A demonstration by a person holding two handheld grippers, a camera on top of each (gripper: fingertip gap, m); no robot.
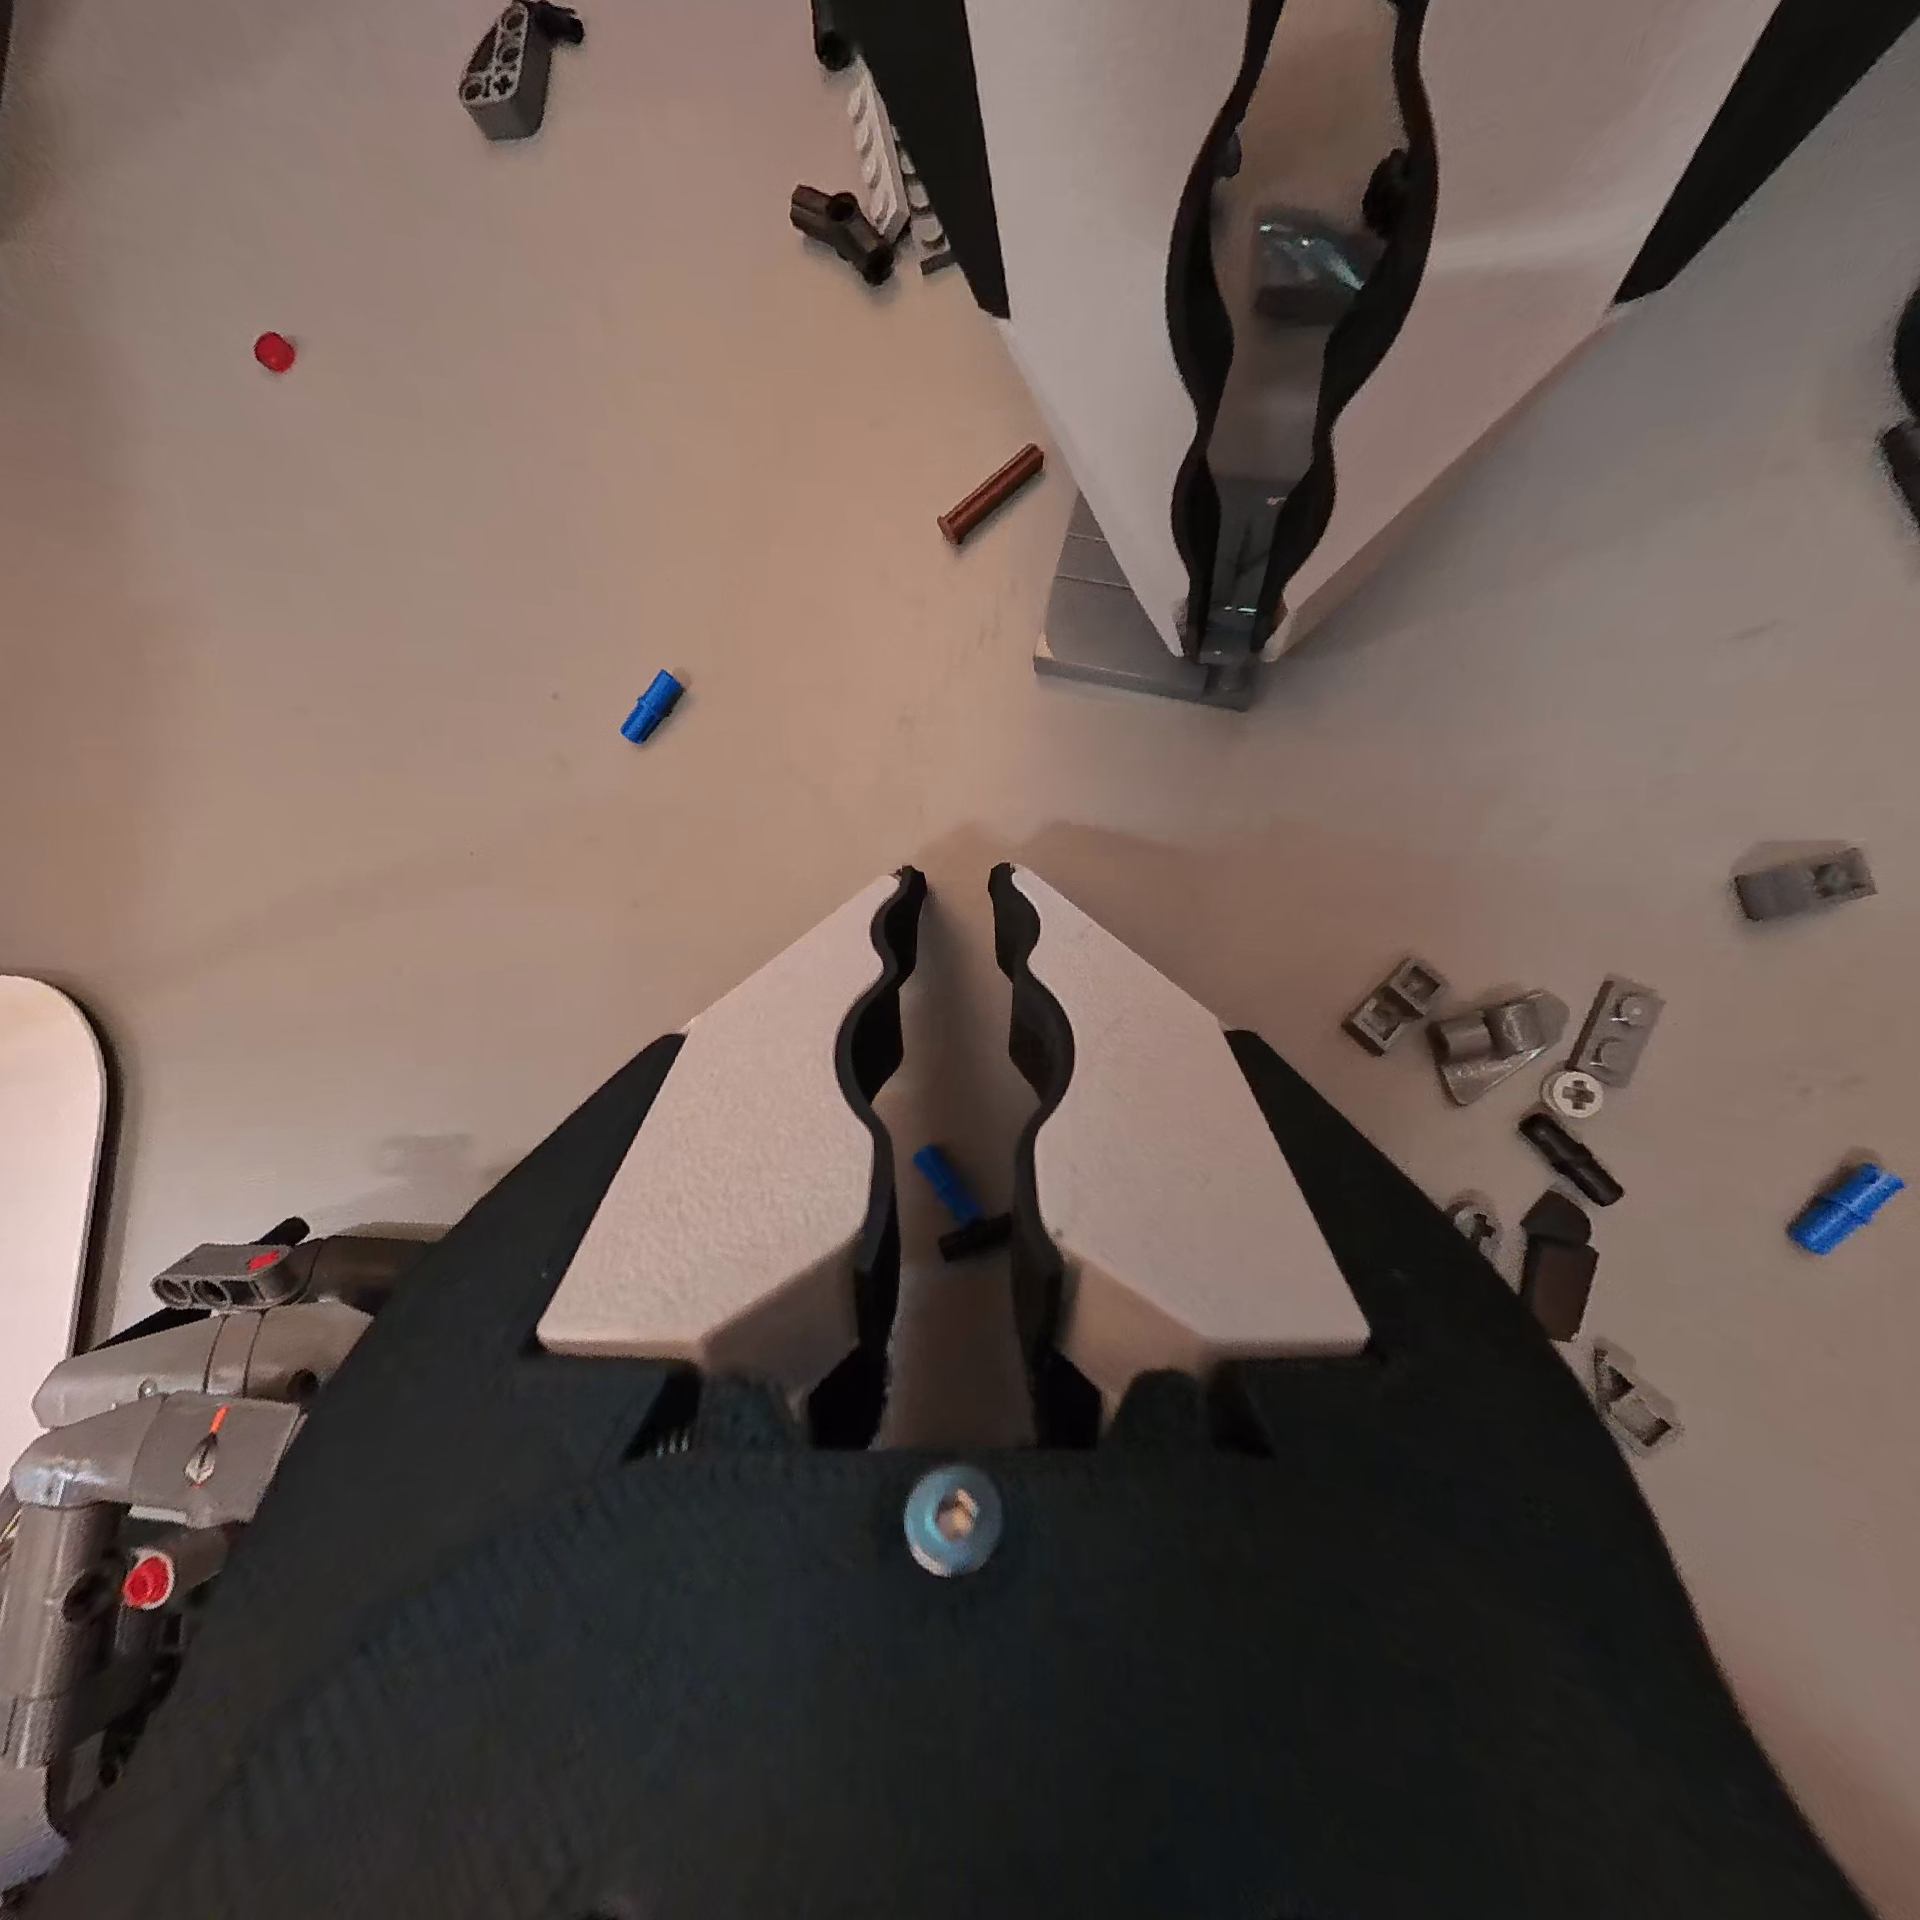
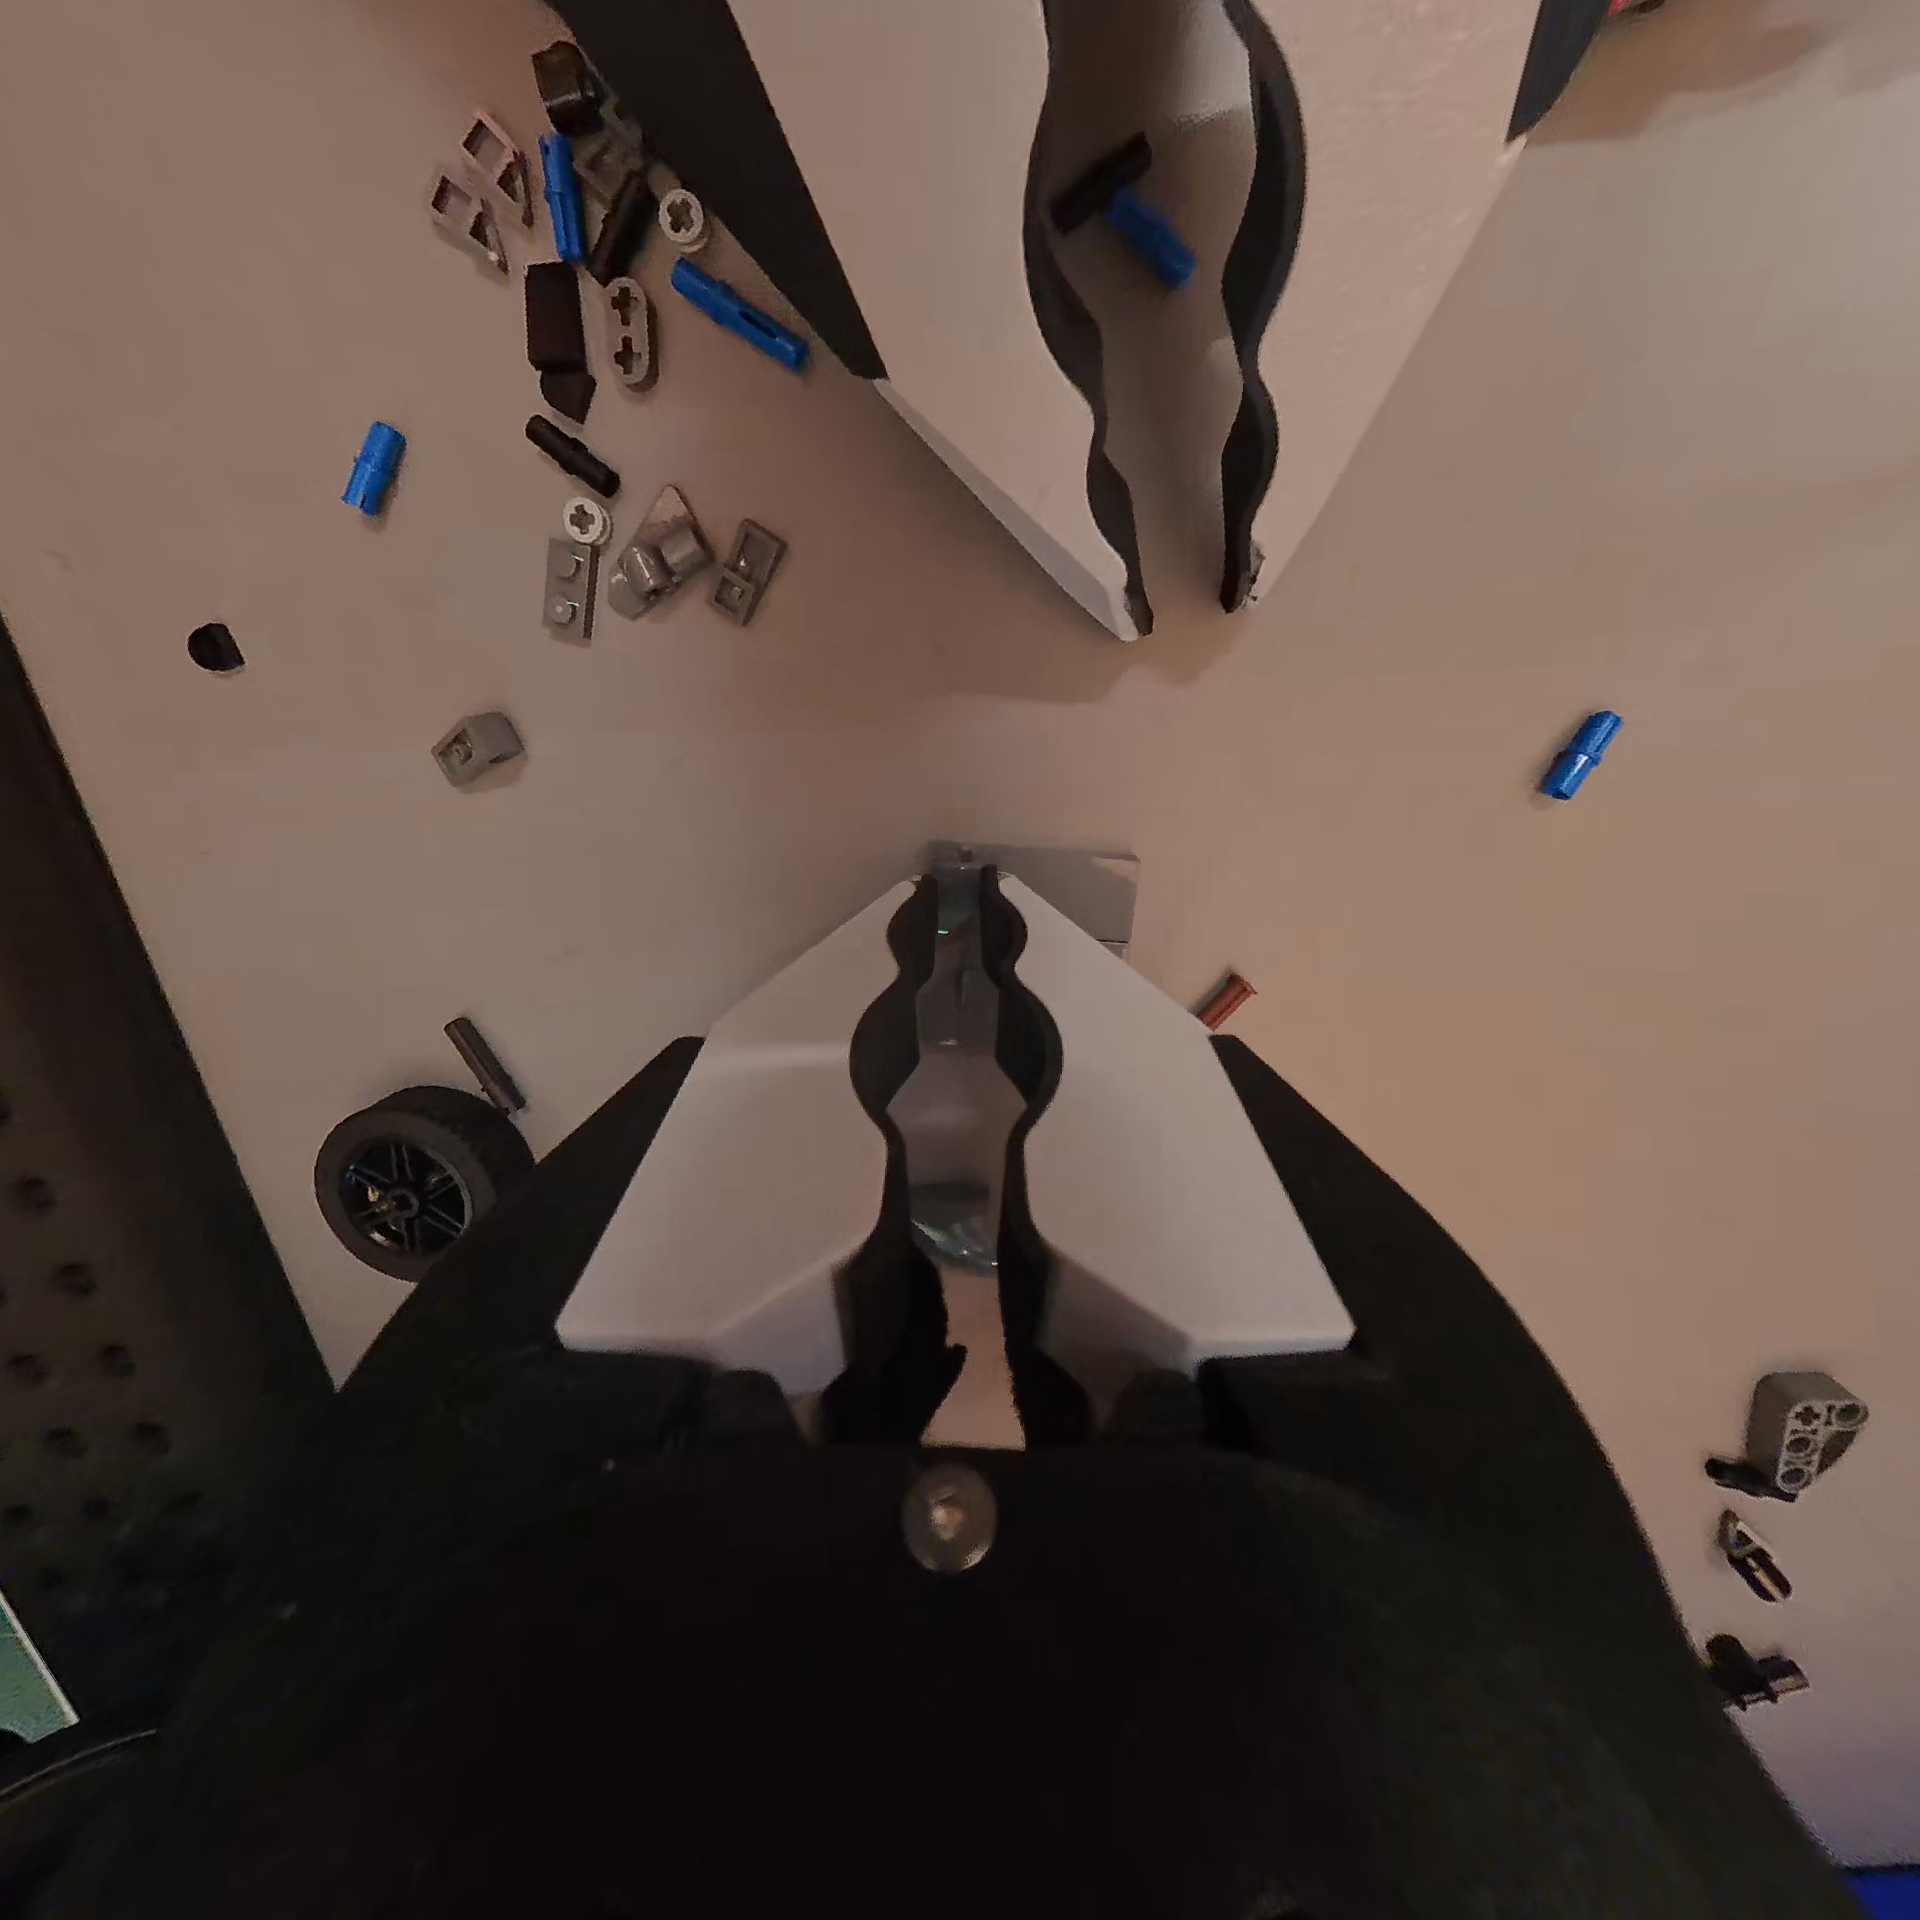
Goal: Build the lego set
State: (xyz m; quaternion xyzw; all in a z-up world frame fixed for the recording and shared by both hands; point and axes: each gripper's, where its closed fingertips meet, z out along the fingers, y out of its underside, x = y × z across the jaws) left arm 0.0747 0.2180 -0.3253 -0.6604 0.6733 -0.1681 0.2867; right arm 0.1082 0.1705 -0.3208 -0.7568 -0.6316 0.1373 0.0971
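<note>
Left claw (image 1: pixel 956 883) slightly apart, empty, hovering over table (image 1: pixel 520 883); blue pin (image 1: pixel 948 1184) beneath. Right claw (image 2: pixel 961 894) clamped on grey plate assembly (image 2: pixel 1081 883), pressed to table. Likely mid-assembly; next calls for fetching a part, maybe loose blue pin (image 1: pixel 652 707).

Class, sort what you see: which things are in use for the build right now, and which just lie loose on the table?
In use:
right tool, shut on grey plate piece
left tool, open and empty

Lying loose:
brown axle
blue pin
red stud
wheel
</note>
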